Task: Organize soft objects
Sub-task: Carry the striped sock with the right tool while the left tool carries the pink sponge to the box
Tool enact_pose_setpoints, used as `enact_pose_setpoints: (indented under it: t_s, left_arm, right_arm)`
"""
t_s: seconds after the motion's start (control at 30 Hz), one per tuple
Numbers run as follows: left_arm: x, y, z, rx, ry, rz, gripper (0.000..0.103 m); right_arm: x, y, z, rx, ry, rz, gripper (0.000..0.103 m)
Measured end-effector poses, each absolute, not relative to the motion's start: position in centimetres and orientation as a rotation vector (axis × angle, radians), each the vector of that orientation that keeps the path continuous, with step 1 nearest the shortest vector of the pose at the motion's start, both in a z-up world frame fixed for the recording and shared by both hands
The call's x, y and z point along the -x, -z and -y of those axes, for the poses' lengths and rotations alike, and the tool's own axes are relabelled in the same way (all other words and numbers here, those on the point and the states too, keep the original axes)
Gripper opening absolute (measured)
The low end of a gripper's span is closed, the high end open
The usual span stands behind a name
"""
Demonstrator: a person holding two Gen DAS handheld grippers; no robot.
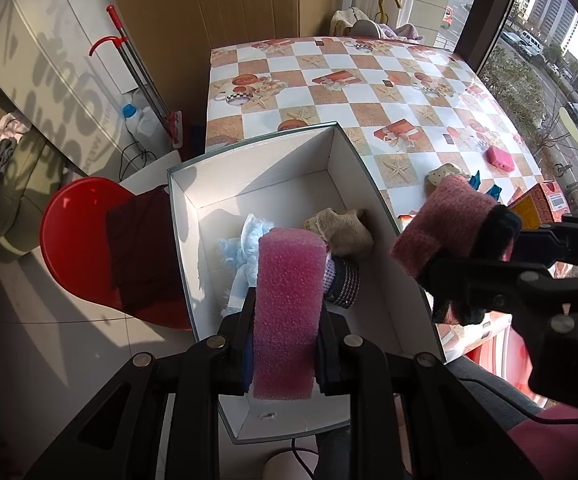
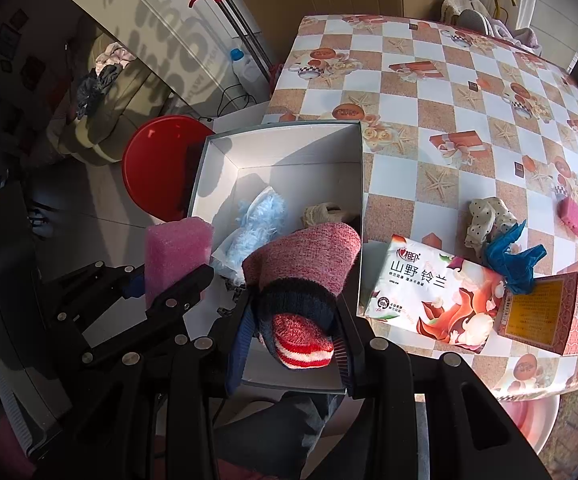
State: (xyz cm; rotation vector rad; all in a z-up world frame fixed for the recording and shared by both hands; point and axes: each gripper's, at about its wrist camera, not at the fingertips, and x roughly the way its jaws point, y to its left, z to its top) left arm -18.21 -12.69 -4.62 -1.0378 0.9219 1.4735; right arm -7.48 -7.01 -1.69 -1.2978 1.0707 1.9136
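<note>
Clamped between the jaws of the left gripper [image 1: 287,344] stands a pink foam sponge [image 1: 289,312], upright, held over the near end of a white cardboard box [image 1: 249,184]. Down in that box lie a fluffy light-blue cloth [image 1: 237,256], a beige sock [image 1: 341,232] and something dark and knitted with checks (half hidden behind the sponge, so I can't name it for sure). Beside it, the right gripper [image 2: 295,332] has its jaws closed tight on a pink knitted sock [image 2: 305,264] with a dark band and a red-and-white striped toe, held just over the box's right wall. Out on the checked tablecloth [image 2: 449,92] sit a tissue pack [image 2: 433,300], a red carton [image 2: 549,312], a crumpled blue cloth [image 2: 509,260], a spotted cream sock [image 2: 485,220] and, well apart, a second pink sponge [image 2: 573,216]. A red stool [image 1: 77,240] stands left of the box
</note>
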Motion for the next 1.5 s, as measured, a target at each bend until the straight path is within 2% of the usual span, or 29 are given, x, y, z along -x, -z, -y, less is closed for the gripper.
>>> enact_pose_setpoints:
  t_s: [1.5]
  left_arm:
    - [20.0,5.1,12.7,1.054,-1.474,-0.917,0.025]
  right_arm:
    - [8.6,2.0,6.9,1.304,-1.914,-1.076,0.039]
